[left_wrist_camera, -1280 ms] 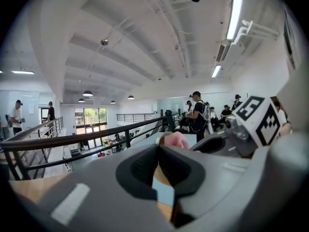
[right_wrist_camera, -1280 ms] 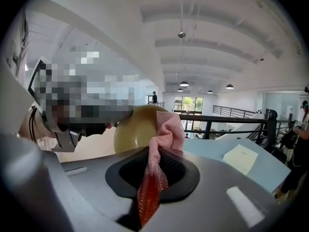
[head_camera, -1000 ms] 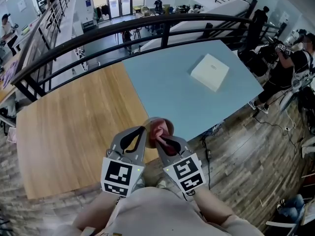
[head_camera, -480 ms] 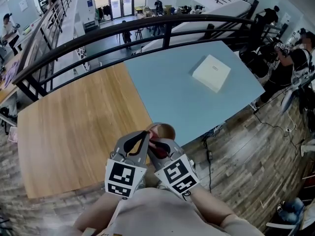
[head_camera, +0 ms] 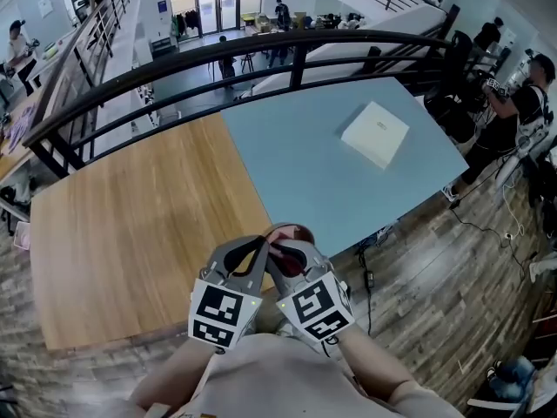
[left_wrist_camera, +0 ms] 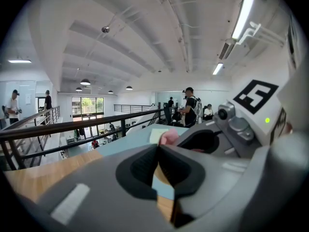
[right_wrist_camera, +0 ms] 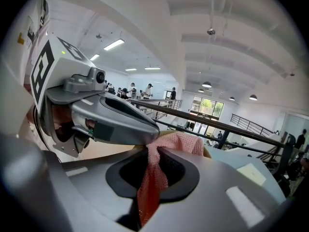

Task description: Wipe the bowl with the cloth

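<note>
A tan bowl [head_camera: 301, 232] is held up close to my body, over the table's near edge. My left gripper [head_camera: 263, 245] is shut on the bowl's thin wall, which shows as a tan wedge [left_wrist_camera: 162, 176] between its jaws. My right gripper [head_camera: 278, 251] is shut on a pink mesh cloth [right_wrist_camera: 153, 180], which hangs down between its jaws and bunches against the bowl's rim [right_wrist_camera: 208, 152]. In the left gripper view a corner of the cloth [left_wrist_camera: 169, 137] pokes up just past the left gripper [left_wrist_camera: 158, 147]. The two grippers are pressed side by side, and most of the bowl is hidden behind them.
The table is half wood [head_camera: 130, 216] and half pale blue [head_camera: 305, 164]. A flat white box [head_camera: 375, 134] lies on the blue part at the far right. A black railing [head_camera: 174, 59] runs behind the table. People stand at the right [head_camera: 522, 103].
Both grippers have drawn slightly nearer to my body with the bowl and cloth. The right gripper has closed in against the left, and less of the bowl shows.
</note>
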